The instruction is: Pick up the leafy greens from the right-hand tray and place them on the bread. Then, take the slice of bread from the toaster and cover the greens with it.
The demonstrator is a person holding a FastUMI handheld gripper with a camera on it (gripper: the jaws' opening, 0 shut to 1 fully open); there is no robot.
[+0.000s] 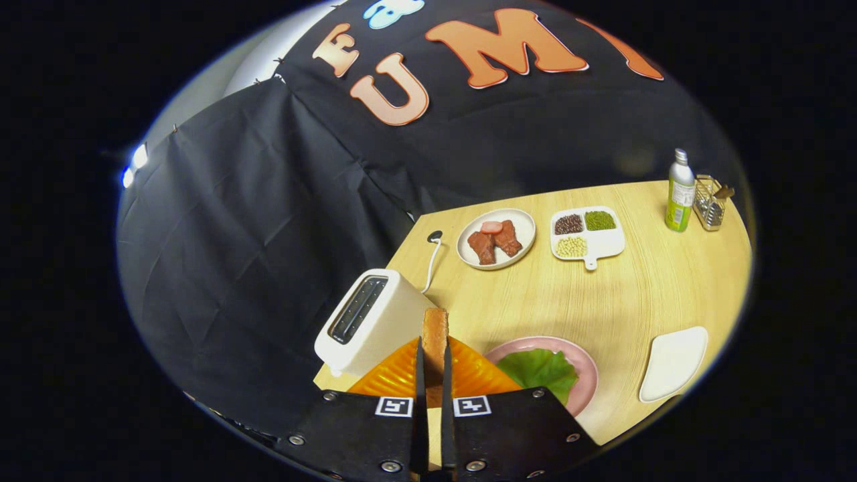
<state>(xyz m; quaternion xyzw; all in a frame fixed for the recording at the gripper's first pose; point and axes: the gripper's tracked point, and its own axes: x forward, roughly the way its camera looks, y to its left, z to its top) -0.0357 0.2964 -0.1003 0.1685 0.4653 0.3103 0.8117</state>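
My gripper (433,365) is shut on a slice of bread (435,335), held upright on edge between the two fingers, above an orange ribbed plate (392,375). The white toaster (368,318) stands just left of the fingers, its slot dark. Right of the fingers a pink plate (581,365) carries the leafy greens (539,371); whatever lies under the greens is hidden.
A white plate with pieces of meat (496,238) and a white divided dish of beans (588,232) sit at the far side of the wooden table (636,294). A green bottle (680,192) and a wire holder (711,202) stand far right. An empty white tray (673,363) lies right of the pink plate.
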